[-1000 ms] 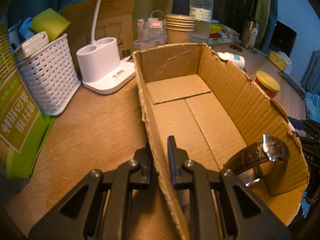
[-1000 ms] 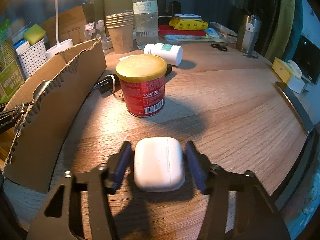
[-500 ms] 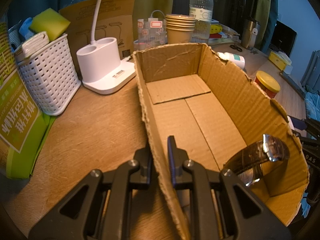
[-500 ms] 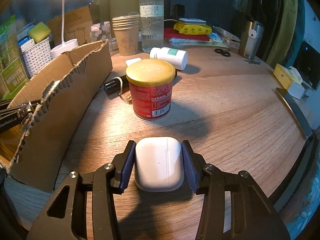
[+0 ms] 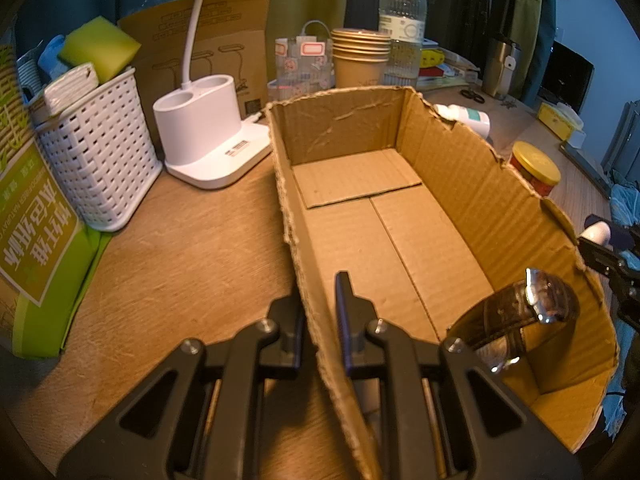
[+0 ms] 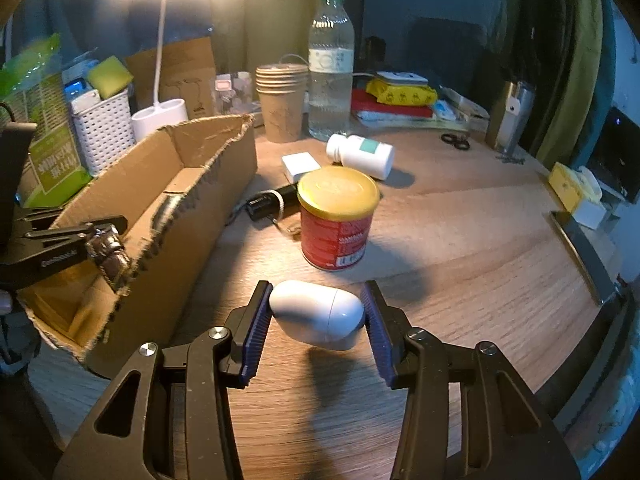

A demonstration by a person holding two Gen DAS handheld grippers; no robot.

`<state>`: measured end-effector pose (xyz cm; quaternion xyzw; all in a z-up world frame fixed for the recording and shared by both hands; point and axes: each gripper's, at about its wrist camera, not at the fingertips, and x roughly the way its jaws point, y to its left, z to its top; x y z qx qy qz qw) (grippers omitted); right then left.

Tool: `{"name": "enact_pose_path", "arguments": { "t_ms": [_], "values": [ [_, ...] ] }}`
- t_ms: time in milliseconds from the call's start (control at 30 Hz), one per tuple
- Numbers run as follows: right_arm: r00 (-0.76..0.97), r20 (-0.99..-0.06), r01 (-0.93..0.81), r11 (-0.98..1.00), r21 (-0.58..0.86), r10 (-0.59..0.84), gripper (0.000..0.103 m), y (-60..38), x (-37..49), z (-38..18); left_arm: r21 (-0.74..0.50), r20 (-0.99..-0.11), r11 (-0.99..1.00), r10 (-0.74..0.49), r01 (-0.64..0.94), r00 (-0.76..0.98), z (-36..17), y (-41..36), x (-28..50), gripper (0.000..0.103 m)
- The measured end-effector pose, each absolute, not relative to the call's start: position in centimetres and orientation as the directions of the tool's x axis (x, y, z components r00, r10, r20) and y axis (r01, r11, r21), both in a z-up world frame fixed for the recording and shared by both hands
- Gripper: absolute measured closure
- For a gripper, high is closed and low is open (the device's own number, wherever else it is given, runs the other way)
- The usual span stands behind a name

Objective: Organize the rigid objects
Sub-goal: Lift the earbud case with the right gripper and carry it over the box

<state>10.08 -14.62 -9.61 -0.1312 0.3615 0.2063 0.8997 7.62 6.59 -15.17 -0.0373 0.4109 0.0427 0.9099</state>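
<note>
The right gripper [image 6: 318, 322] clamps the white earbud case [image 6: 318, 320] between its jaws, lifted to clear the cardboard box [image 6: 160, 216] to their left; the left gripper [image 5: 320, 316] pinches that box's near wall, steadying it; a watch [image 5: 528, 312] lies inside.

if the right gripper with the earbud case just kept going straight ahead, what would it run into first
Most likely the red tin with the yellow lid: it stands straight ahead of the right gripper, which holds the white earbud case. The case looks lifted, so it might meet the tin near the lid; depth is unclear.
</note>
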Motion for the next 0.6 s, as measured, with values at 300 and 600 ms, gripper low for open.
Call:
{"name": "enact_pose_path", "arguments": {
  "t_ms": [300,600],
  "values": [
    [0.679,-0.655,-0.5,0.862,-0.079,0.334,0.055,-13.8,8.3,-7.3,-0.033,-0.751,0.994,0.047,-0.108,0.659,-15.2,6.6,7.6,0.088],
    [0.695,-0.607,-0.543,0.835,-0.089,0.386,0.055,-12.4,6.3,-4.7,-0.033,-0.751,0.994,0.047,-0.108,0.658,-15.2,6.6,7.6,0.088]
  ]
}}
